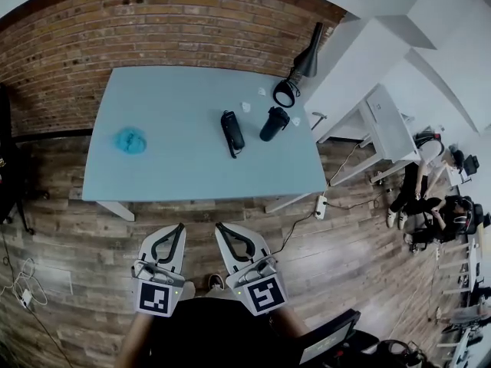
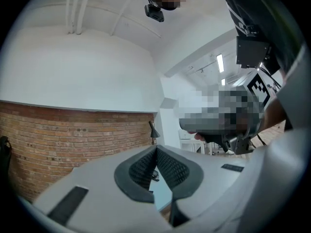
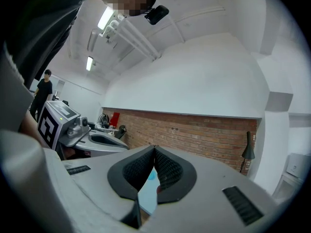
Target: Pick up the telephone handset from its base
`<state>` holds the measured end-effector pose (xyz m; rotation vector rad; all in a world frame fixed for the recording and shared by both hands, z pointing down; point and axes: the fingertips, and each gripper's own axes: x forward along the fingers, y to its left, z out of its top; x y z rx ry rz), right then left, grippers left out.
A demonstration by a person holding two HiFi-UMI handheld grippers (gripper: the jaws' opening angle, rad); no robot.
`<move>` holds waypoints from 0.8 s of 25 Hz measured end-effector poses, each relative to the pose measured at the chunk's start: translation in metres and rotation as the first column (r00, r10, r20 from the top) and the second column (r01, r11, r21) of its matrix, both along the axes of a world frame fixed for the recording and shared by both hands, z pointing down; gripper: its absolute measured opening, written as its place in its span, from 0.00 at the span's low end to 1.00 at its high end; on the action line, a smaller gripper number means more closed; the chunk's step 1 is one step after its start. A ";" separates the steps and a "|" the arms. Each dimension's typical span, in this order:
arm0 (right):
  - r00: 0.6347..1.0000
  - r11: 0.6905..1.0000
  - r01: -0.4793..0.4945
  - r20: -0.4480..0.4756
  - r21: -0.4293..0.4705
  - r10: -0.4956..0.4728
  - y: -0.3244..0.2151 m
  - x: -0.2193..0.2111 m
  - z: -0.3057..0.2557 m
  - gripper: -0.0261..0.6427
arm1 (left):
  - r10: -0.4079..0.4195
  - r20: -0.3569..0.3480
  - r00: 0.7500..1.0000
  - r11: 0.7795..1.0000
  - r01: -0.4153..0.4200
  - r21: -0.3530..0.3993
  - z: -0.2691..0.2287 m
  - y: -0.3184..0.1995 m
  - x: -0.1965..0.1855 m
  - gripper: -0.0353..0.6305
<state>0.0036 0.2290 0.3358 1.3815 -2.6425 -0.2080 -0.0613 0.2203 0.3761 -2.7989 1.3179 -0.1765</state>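
A long black telephone piece (image 1: 232, 133) lies in the right half of the pale blue table (image 1: 176, 167). A shorter black piece (image 1: 274, 123) sits just right of it, apart from it. From this distance I cannot tell which is the handset and which the base. Both grippers hang over the wooden floor in front of the table's near edge, well short of the phone. My left gripper (image 1: 181, 226) (image 2: 156, 148) is shut with nothing in it. My right gripper (image 1: 219, 226) (image 3: 154, 148) is also shut and empty.
A black desk lamp (image 1: 303, 66) stands at the table's far right corner. A crumpled blue thing (image 1: 130, 139) lies at the left. Small white bits (image 1: 246, 106) lie near the phone. A brick wall (image 1: 153, 29) runs behind. A power strip (image 1: 321, 204) lies on the floor, and people sit at the far right.
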 end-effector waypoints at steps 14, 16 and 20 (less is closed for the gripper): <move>0.999 1.000 0.022 -0.044 0.004 -0.021 -0.009 -0.087 0.009 0.06 | 0.028 -0.013 1.000 0.999 -0.028 -0.026 0.017 -0.027 -0.071 0.09; 0.999 1.000 0.023 -0.040 -0.009 -0.023 -0.016 -0.087 0.014 0.06 | 0.023 -0.013 1.000 0.999 -0.024 -0.026 0.019 -0.034 -0.072 0.09; 0.999 0.999 0.040 0.009 -0.028 -0.040 -0.040 -0.078 0.020 0.06 | 0.006 0.027 1.000 0.999 -0.005 -0.037 0.028 -0.054 -0.065 0.09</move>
